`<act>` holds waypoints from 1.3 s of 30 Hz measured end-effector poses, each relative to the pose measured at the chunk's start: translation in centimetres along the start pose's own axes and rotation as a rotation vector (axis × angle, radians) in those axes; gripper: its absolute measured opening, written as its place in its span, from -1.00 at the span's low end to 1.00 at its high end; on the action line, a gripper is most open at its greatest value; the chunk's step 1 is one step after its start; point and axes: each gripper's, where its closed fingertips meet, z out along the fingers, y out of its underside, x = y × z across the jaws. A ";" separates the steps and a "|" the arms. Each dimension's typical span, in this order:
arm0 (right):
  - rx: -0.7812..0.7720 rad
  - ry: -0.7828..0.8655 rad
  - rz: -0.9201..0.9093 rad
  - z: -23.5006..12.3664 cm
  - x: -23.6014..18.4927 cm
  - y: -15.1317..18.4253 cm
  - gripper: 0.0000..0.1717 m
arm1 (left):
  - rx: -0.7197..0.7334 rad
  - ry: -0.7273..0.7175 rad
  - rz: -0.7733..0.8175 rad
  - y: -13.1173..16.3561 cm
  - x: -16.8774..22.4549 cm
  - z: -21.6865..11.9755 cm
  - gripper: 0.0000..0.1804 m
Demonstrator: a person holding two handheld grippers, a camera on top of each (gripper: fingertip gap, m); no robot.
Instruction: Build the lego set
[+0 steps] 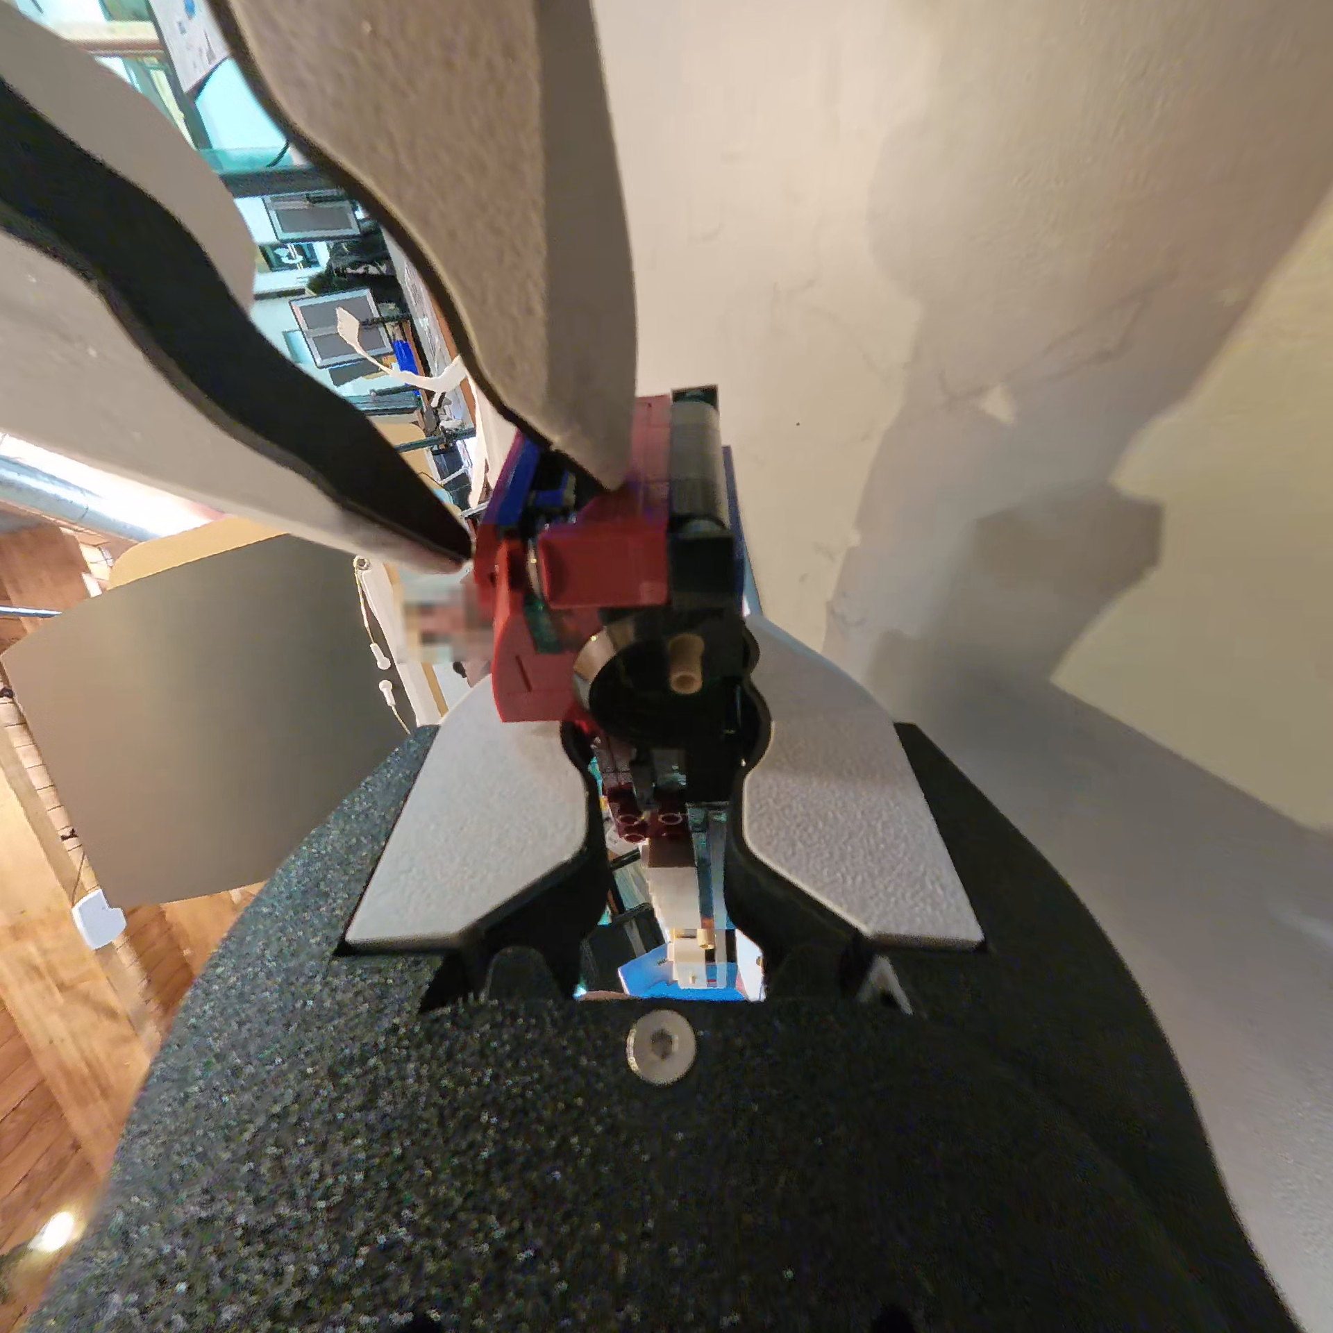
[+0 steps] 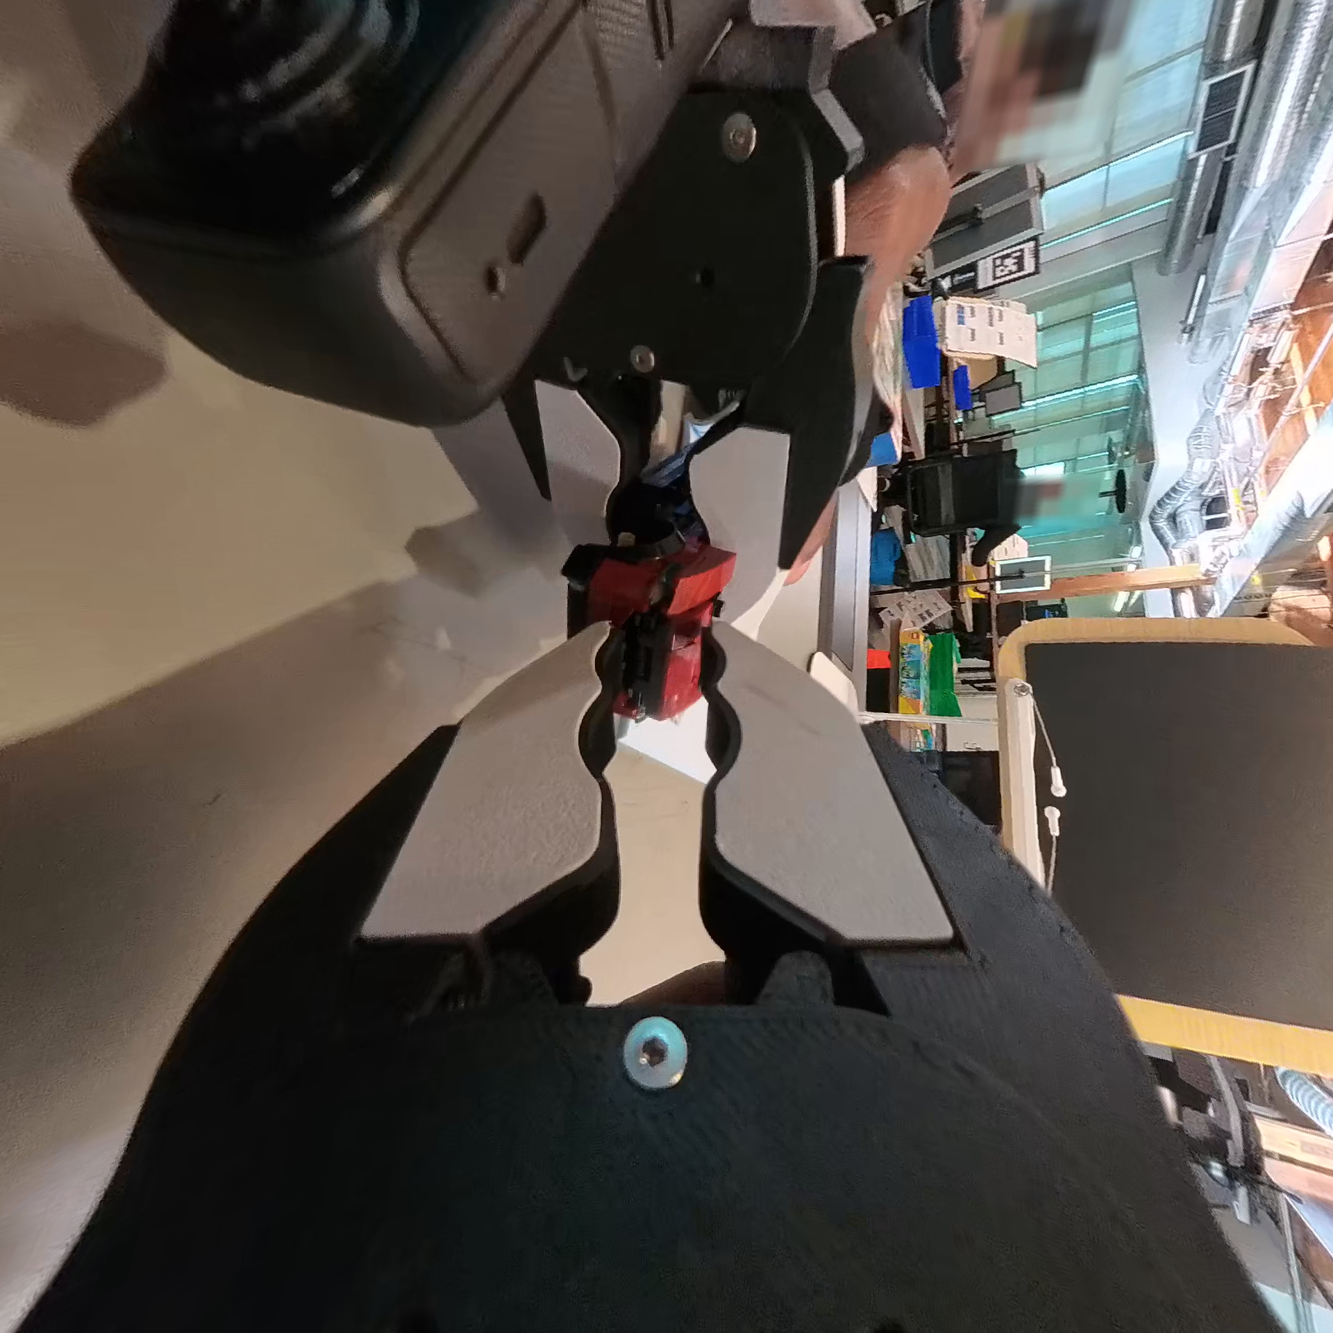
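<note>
A small toy-brick model (image 1: 606,570) in red, black and blue, with a black wheel (image 1: 649,685) and a tan axle pin, hangs between both grippers. My left gripper (image 1: 635,692) is shut on its wheel end, with the grey pads (image 1: 815,764) pressing on both sides. The right gripper's fingers (image 1: 505,238) come in from the upper left and pinch the model's red end. In the right wrist view my right gripper (image 2: 655,645) is shut on the red and black model (image 2: 674,613). The left gripper (image 2: 649,476) with its camera body grips the model's far end.
A white surface (image 1: 974,288) with shadows lies behind the model. A dark panel with a tan rim (image 2: 1183,815) stands to the right, and a grey panel (image 1: 202,721) to the left. A person's hand (image 2: 894,195) holds the left gripper. Shelves and boxes (image 2: 930,671) stand farther off.
</note>
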 end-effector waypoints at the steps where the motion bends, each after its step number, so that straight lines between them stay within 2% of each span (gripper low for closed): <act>1: -0.002 -0.013 -0.003 0.1 -0.1 0.0 -0.76 | -0.001 0.003 0.006 0.0 0.0 0.0 -0.62; 12: -0.001 -0.105 -0.030 0.3 -0.7 0.2 -0.80 | 0.017 0.044 0.033 -0.2 0.4 -0.1 -0.61; 22: 0.012 -0.125 -0.075 0.4 -0.6 -0.1 -0.81 | 0.014 0.035 0.037 -0.1 0.0 0.0 -0.61; 36: -0.009 -0.108 -0.088 0.7 -0.3 0.0 -0.82 | -0.012 0.053 0.007 0.1 0.3 0.3 -0.62; 39: -0.013 -0.073 -0.070 0.7 0.2 0.1 -0.82 | 0.007 0.078 -0.064 0.0 0.5 0.5 -0.61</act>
